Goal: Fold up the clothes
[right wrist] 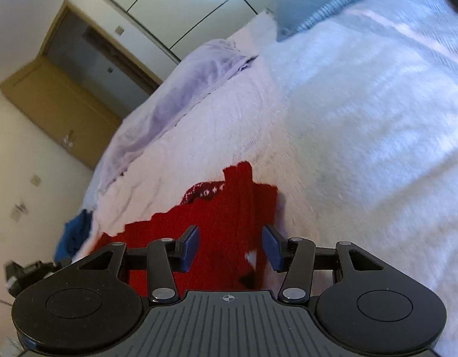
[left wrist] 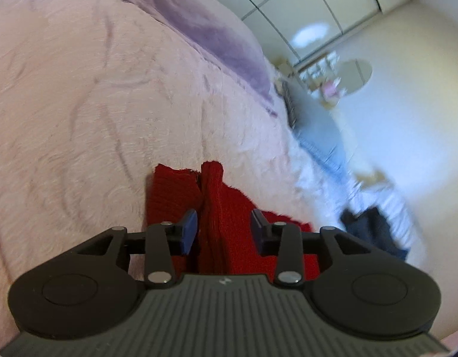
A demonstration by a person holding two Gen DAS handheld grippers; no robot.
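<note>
Pink fleece covers the bed (left wrist: 80, 119), and one red knitted garment (left wrist: 217, 208) lies on it. Nearest, the left gripper (left wrist: 224, 230) has its jaws apart around a raised ridge of the garment, not pinching it. The right gripper (right wrist: 230, 248) is also apart, above the garment's edge. The garment looks bunched, so I judge the folding is in progress, not finished. Farther from the garment lie one lilac blanket (left wrist: 223, 35) and one dark cloth (left wrist: 374, 229).

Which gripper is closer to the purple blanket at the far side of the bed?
Cannot tell. The left gripper and right gripper both straddle the red sweater, well short of the purple blanket.
</note>
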